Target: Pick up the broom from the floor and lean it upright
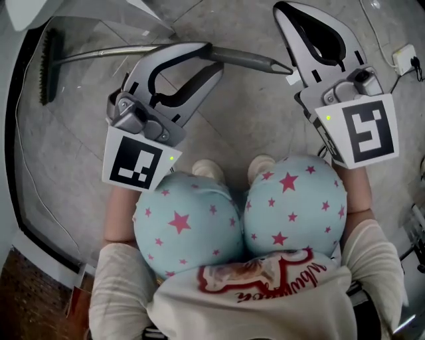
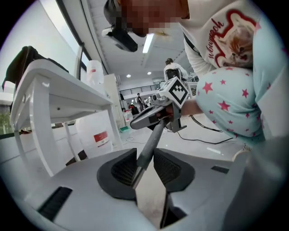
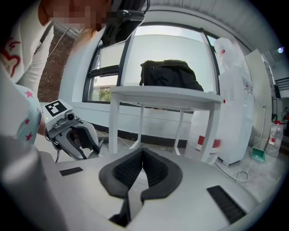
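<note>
The broom lies nearly level above the grey floor in the head view, its black brush head at the far left. Its metal handle runs right to a grey grip end. My left gripper is shut on the handle near the grip. In the left gripper view the handle is pinched between the pads and points at my right gripper. In the head view my right gripper sits at the top right, shut and empty, with the handle's tip beside its body. Its pads meet with nothing between them.
A white table with a dark garment on it stands by the window. A tall white unit and a green dustpan are to its right. A power strip and cables lie on the floor.
</note>
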Demonstrator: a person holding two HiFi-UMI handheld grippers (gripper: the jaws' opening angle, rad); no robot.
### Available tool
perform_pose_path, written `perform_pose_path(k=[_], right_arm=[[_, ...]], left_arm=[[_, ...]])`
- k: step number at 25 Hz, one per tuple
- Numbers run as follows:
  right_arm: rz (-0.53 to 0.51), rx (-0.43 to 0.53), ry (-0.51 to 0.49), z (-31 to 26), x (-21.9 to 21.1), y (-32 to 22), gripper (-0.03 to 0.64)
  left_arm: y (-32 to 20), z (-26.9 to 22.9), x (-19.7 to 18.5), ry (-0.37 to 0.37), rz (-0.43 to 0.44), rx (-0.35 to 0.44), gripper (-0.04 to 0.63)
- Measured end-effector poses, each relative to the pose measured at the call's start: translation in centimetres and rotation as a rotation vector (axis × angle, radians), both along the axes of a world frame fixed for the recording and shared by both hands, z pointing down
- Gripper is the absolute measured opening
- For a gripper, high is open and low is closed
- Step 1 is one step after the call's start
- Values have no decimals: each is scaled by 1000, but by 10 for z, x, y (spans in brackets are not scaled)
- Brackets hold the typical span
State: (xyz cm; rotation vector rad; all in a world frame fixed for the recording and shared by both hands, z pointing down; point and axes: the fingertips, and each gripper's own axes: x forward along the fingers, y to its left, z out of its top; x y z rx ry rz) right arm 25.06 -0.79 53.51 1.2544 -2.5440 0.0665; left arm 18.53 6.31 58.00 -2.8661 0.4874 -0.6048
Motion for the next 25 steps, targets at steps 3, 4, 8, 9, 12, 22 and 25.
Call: perform_pose_path(k=[3, 4, 8, 9, 12, 22, 25], right_arm=[[-26, 26, 11, -36, -3, 4, 25], [-33, 37, 10, -58, -9, 6, 25], [-65, 35, -29, -148, -42, 15, 25], [-68, 24, -41, -163, -49, 13, 25], [-75, 46, -82, -205, -72, -1, 25], [-150, -22, -468, -218, -173, 11, 21], [-60, -14, -456, -215, -180, 7, 21]], left_arm=[[12, -39, -8, 85, -42, 20, 127], [15, -61, -10, 115, -65, 40, 127], [18, -152, -32, 204, -207, 111, 118], [14, -167, -42, 213, -244, 126, 109], [1, -205, -80, 275, -389, 145, 78], [-1, -289, -123, 384, -637, 93, 18], [8, -290, -147, 356, -721, 111, 18]])
